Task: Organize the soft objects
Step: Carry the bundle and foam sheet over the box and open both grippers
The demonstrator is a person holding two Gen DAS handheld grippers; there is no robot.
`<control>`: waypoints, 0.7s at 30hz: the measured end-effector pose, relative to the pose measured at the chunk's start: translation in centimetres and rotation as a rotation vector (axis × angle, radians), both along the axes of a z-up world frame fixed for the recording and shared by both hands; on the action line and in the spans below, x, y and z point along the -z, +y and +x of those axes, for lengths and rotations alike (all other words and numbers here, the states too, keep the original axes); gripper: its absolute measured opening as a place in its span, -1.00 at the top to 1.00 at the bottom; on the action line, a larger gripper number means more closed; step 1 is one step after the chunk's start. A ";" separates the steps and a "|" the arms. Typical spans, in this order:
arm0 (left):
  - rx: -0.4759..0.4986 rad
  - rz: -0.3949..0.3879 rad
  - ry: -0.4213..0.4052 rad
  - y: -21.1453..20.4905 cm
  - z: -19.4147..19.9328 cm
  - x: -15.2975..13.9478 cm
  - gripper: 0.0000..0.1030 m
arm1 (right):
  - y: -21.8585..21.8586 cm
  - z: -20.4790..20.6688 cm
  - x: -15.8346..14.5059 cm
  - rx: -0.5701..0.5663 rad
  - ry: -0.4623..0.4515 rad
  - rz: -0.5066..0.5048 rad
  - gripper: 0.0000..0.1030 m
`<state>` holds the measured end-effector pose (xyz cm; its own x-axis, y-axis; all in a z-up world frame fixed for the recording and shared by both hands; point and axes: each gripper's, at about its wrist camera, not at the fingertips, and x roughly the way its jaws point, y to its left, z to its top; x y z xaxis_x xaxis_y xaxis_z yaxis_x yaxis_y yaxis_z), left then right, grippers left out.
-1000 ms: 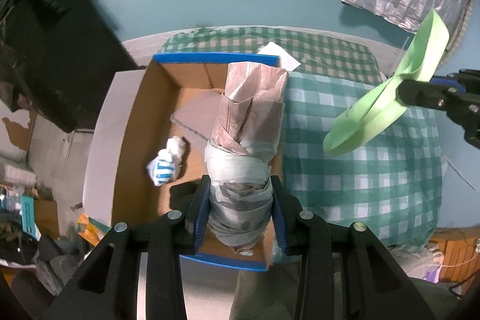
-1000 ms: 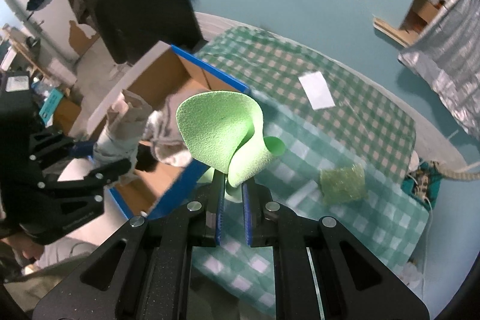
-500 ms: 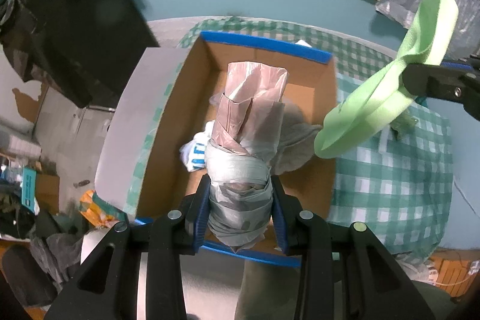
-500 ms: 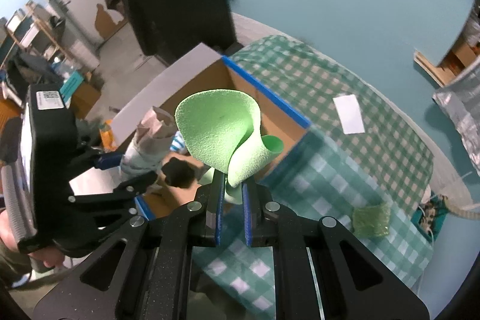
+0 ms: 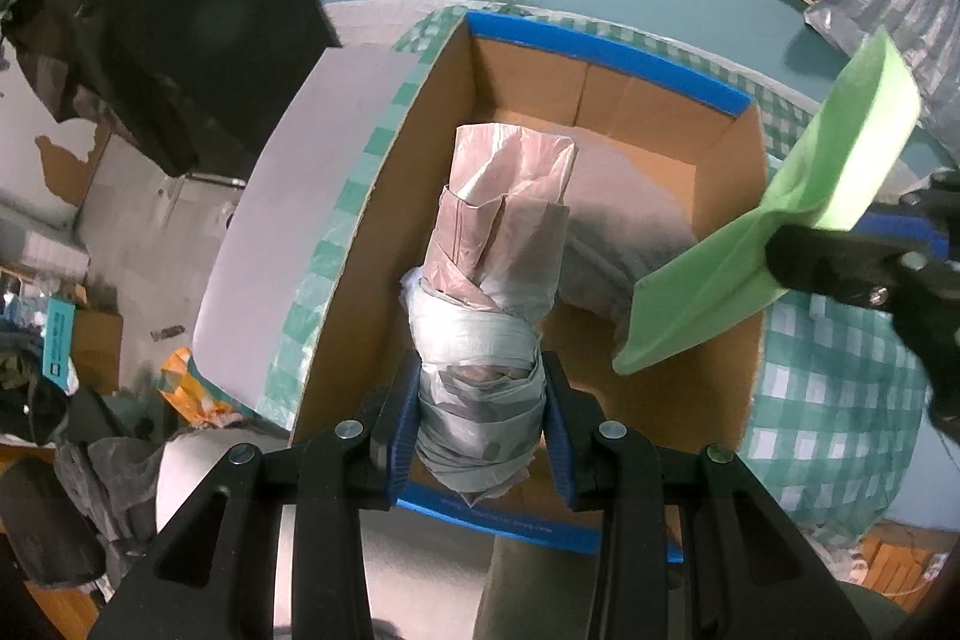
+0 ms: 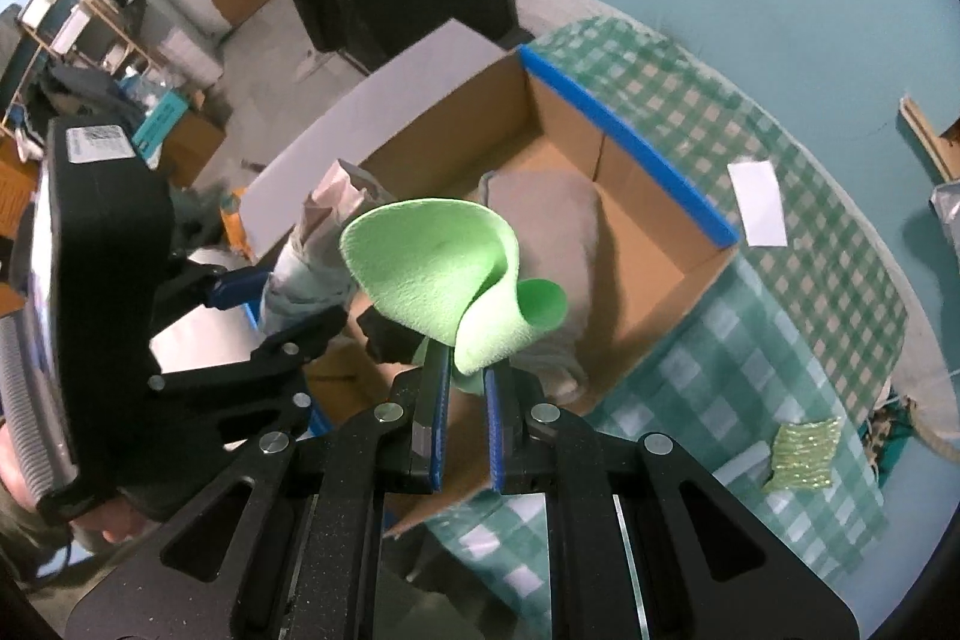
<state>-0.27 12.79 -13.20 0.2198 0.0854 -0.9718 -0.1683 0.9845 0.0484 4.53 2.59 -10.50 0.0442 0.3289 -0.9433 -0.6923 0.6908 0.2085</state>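
My left gripper [image 5: 478,400] is shut on a rolled bundle of plastic bags [image 5: 486,292], pink above and grey below, held over the open cardboard box [image 5: 660,70] with blue-taped rims. My right gripper [image 6: 462,388] is shut on a folded light-green foam cloth [image 6: 432,274], held above the box's right side; the cloth also shows in the left wrist view [image 5: 774,244]. A grey cloth [image 6: 552,220] lies inside the box. The bundle shows in the right wrist view [image 6: 312,256] beside the cloth.
The box [image 6: 630,148] sits on a green checked tablecloth [image 6: 780,316]. A white paper slip [image 6: 757,202] and a yellow-green scrubber [image 6: 804,454] lie on the cloth. A dark cabinet [image 5: 150,10] stands left; cluttered floor lies below.
Both grippers have moved left over the box with their loads. The box now fills the middle of both views, and the green cloth hangs over its right side.
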 end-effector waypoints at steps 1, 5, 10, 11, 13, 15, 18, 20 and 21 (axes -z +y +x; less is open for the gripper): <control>-0.006 -0.005 0.003 0.2 0.1 0.3 0.25 | 0.2 0.2 0.5 0.003 0.013 -0.003 0.82; -0.029 -0.007 0.019 0.9 0.2 1.2 0.15 | 0.7 1.0 1.8 0.025 0.052 -0.001 0.81; -0.053 -0.020 0.012 1.1 0.4 1.5 -0.29 | 1.2 1.5 2.3 0.049 0.040 -0.022 0.22; -0.057 -0.018 0.009 1.1 0.4 1.4 -0.31 | 1.2 1.5 2.3 0.050 0.031 -0.024 0.16; -0.056 -0.015 0.003 1.0 0.4 1.2 -0.40 | 1.1 1.4 1.9 0.052 0.014 -0.026 0.00; -0.054 -0.010 0.000 0.8 0.3 1.0 -0.40 | 0.8 1.4 1.7 0.055 0.005 -0.022 -0.01; -0.049 0.000 -0.009 0.6 0.1 0.6 -0.40 | 0.2 1.6 1.5 0.068 0.009 -0.019 -0.02; -0.046 -0.001 -0.013 0.5 0.1 0.4 -0.40 | -0.4 1.7 1.3 0.077 0.007 -0.018 -0.02; -0.045 0.000 -0.014 0.4 0.1 0.4 -0.40 | -0.6 1.9 1.3 0.082 0.008 -0.018 -0.02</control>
